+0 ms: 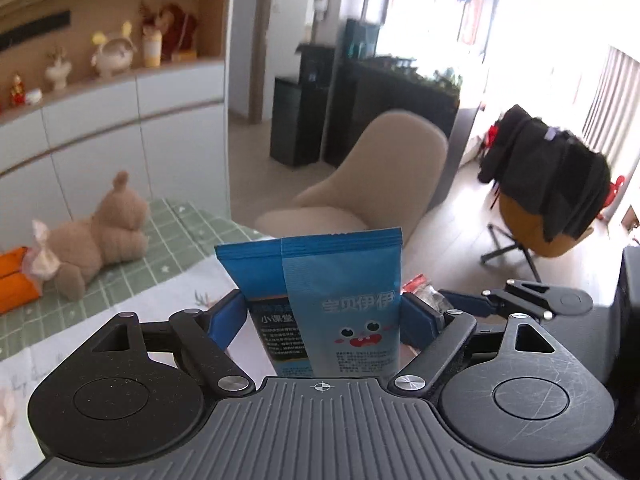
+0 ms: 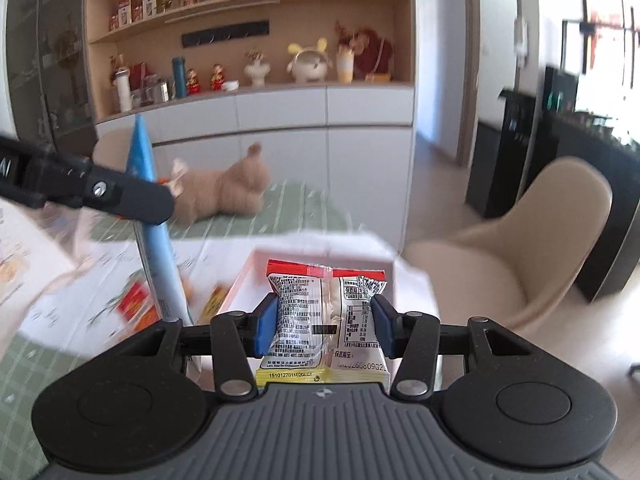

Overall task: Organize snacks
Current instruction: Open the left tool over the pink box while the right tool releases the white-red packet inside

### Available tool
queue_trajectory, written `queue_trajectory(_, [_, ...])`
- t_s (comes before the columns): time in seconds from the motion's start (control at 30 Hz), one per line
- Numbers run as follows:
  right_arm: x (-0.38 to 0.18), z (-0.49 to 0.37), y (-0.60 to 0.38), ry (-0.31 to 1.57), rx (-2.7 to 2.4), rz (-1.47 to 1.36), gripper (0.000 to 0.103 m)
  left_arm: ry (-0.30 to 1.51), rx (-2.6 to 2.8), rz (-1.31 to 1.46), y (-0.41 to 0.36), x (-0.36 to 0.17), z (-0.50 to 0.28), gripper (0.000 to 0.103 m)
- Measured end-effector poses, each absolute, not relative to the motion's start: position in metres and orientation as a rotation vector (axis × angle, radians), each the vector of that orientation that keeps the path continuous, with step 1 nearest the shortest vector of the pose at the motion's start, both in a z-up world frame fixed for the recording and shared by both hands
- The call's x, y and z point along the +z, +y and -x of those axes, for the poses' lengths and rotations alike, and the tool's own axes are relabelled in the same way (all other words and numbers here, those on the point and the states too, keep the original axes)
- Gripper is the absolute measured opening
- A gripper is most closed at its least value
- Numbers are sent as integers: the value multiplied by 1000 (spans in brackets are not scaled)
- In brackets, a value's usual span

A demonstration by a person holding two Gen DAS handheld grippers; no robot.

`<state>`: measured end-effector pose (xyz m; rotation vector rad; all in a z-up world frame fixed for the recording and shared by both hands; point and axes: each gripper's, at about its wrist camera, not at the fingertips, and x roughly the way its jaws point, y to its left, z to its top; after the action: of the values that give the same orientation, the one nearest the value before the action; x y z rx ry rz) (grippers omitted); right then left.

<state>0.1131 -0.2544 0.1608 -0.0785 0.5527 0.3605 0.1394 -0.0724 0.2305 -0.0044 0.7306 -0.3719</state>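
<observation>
We are clamping a blue snack packet (image 1: 340, 300) upright in our left gripper (image 1: 324, 316), and a clear red-topped packet (image 2: 326, 320), also standing lengthwise, in our right gripper (image 2: 324, 326).

A home, living and dining room in one. Wooden wall shelves (image 2: 248, 32) above white cabinets (image 2: 280, 128), crowded with figurines, small dolls, a blue flask (image 2: 179, 77) and a cream animal-shaped pot (image 2: 307, 65). A table (image 1: 132, 280) under a green checked cloth, with a plush teddy bear (image 1: 100, 232) lying on it. Beige shell chair (image 1: 384, 176) pulled up beside it, and an orange swivel chair (image 1: 548, 216) draped with dark clothing farther off. Pale wood floor, a dark sideboard (image 1: 404, 112) topped with plants, and a bright curtained window (image 1: 608, 96) beyond.
</observation>
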Motion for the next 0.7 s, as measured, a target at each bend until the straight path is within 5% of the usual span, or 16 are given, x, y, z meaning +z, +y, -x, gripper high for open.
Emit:
queue_trajectory(0.07, [151, -137, -250, 582, 379, 76, 53, 833, -400, 49, -77, 202, -181, 88])
queue_trajectory(0.27, [101, -158, -250, 753, 311, 88, 58, 1180, -325, -54, -106, 60, -250, 62])
queue_trajectory(0.7, [71, -121, -217, 823, 436, 100, 58, 903, -72, 218, 6, 112, -125, 60])
